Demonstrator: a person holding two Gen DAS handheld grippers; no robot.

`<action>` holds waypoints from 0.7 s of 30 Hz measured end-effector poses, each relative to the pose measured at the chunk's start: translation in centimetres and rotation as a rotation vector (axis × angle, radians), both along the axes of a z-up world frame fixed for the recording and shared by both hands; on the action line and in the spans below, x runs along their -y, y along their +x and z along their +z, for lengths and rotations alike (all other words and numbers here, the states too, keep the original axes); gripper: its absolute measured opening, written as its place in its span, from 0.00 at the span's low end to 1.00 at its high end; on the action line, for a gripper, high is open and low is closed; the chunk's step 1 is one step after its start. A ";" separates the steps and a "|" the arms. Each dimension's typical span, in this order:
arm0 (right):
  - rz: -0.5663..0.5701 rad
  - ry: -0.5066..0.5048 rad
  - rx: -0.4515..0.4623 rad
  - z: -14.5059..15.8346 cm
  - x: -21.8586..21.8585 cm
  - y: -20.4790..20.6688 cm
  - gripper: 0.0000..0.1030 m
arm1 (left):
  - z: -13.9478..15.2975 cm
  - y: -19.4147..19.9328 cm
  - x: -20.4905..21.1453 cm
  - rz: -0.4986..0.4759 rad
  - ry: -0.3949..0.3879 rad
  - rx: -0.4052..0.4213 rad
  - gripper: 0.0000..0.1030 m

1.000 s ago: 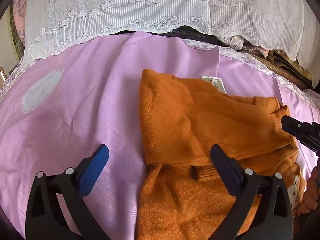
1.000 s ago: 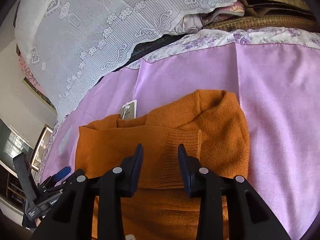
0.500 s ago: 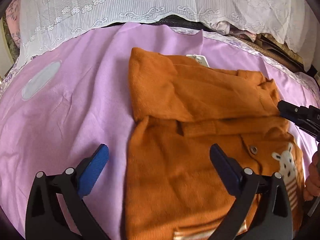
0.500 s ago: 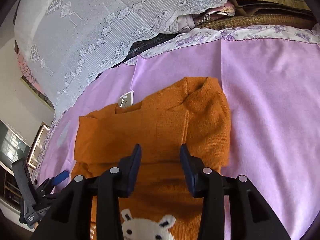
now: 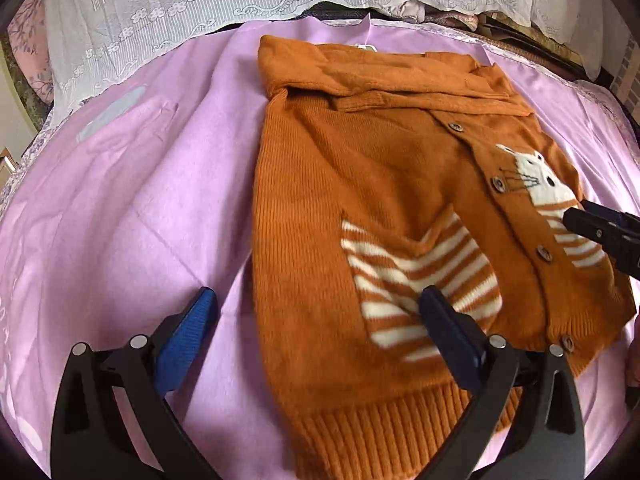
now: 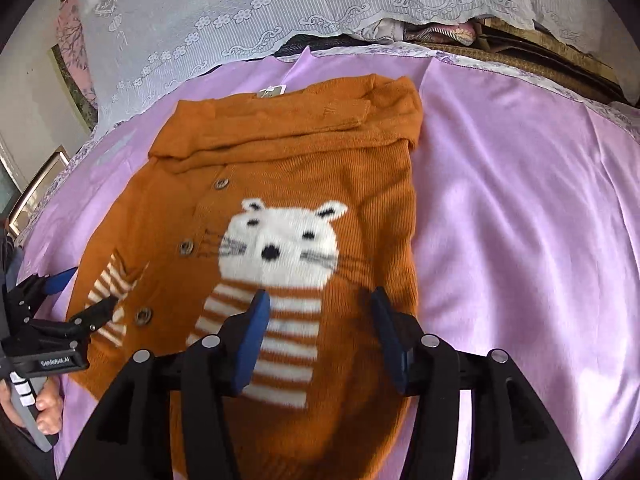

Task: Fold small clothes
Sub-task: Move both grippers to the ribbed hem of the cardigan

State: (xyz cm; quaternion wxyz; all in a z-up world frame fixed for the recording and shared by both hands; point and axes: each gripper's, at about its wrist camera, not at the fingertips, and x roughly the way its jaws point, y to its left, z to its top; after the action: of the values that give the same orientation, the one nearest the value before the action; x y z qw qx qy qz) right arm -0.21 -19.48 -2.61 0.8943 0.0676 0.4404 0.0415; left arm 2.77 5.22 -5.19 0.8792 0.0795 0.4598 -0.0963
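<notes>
Lying flat across the middle of both views, an orange knitted cardigan (image 5: 360, 208) is spread on a lilac sheet (image 5: 132, 200), with its sleeves folded over in a band across the far, upper end of the garment. A white cat motif (image 6: 280, 240) with a striped body is seen at the centre of the right wrist view, and a row of brown buttons (image 5: 498, 184) runs down the front placket; a striped pocket (image 5: 416, 280) is shown in the lower middle of the left wrist view. The left gripper (image 5: 316, 316) is held at the bottom of its own frame with the jaws spread wide, one blue pad over the bare sheet and the other over the striped pocket, and nothing is gripped. The right gripper (image 6: 320, 320) is seen at the bottom of its frame above the cat's striped body; its jaws are opening, and only the flat knit lies below the gap, with nothing pinched between the pads. A white lace cloth (image 6: 280, 8) is draped along the top of both frames, and a paper tag (image 6: 272, 91) is visible at the cardigan's collar edge.
</notes>
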 end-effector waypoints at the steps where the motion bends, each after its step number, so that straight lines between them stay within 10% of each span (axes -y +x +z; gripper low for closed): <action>1: 0.005 -0.011 0.018 0.2 0.0 -1.3 0.52 | 0.1 -0.8 -0.2 -0.006 -0.002 -0.002 0.96; 10: 0.006 0.257 0.054 1.1 3.5 -10.1 0.56 | 0.6 -6.2 -4.2 -0.076 -0.275 -0.060 0.96; 15: -0.049 0.541 -0.034 -1.0 6.6 -9.2 0.56 | 0.2 -4.5 -5.1 -0.086 -0.445 -0.161 0.96; 21: -0.045 0.567 -0.086 -1.5 5.6 -7.3 0.57 | -0.4 -2.7 -3.3 -0.124 -0.493 -0.219 0.95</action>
State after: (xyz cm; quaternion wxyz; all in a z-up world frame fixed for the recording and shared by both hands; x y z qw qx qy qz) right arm -7.51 -25.05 -4.06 0.8209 0.3266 0.4470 0.1403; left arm 0.06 8.51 -5.58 0.8095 -0.1199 0.5091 -0.2669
